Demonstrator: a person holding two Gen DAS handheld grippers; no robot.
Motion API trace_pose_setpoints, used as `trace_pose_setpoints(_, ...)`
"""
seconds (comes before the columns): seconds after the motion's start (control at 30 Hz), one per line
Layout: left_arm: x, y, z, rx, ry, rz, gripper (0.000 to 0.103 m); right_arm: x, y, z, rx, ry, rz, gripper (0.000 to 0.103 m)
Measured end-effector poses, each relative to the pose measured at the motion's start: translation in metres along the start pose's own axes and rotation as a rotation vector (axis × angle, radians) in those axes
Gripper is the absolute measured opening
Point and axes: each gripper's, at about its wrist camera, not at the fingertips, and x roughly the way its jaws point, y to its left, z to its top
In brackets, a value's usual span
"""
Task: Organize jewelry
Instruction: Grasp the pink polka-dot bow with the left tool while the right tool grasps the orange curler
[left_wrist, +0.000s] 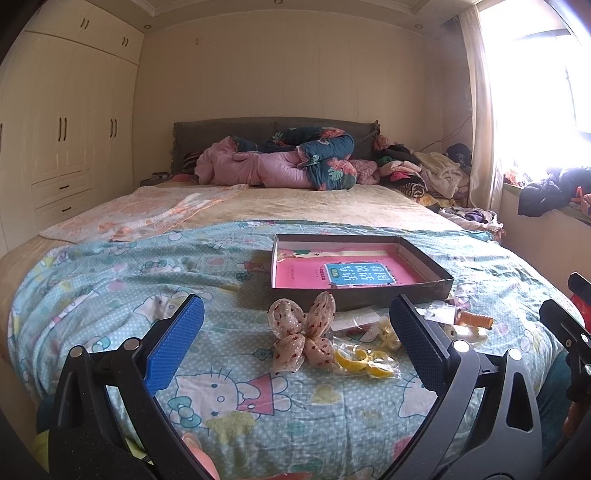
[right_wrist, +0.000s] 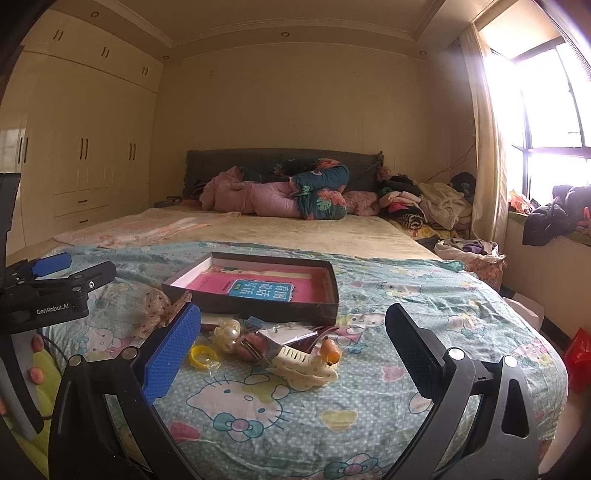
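Blue-padded fingers of the left gripper stood spread wide with nothing between them, hovering over a cartoon-cat bedspread. Just beyond and between the fingertips lay a dotted fabric bow, and touching its right side a clear bag of yellow rings. Further right, partly hidden behind the dark right finger, sat a pale pearl clip and an orange spool-like piece; their shapes were hard to make out there. A shallow dark box holding a pink book lay behind the pile, well past the fingertips.

From the right wrist view, the right gripper was likewise spread and empty. Between its fingers lay the jewelry heap: a cream claw clip nearest, a yellow ring beside the blue pad, pearl beads, a small reddish-brown fuzzy piece and a small card in plastic. The bow was partly cut off by the left finger. The box sat just behind the heap. At the left edge the other gripper's body showed, though its jaw opening could not be judged from that angle.
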Motion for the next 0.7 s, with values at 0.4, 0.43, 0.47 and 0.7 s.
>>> trace_pose_setpoints(0.4, 0.029, 0.029, -0.010, -0.058, 0.128, 0.054, 0.092, 0.044, 0.019, 0.001, -0.037, 0.121, 0.065, 0.097)
trace_pose_setpoints(0.43, 0.033, 0.031, -0.011, -0.063, 0.139, 0.058, 0.092, 0.049, 0.019, 0.001, -0.036, 0.129, 0.062, 0.097)
trace_pose_setpoints(0.47, 0.037, 0.033, -0.012, -0.069, 0.152, 0.058, 0.092, 0.053, 0.019, 0.001, -0.032, 0.139, 0.059, 0.097)
trace_pose_setpoints(0.7, 0.070, 0.044, -0.020, -0.102, 0.254, 0.039, 0.092, 0.091, -0.003, -0.001, 0.030, 0.231, 0.026, 0.097)
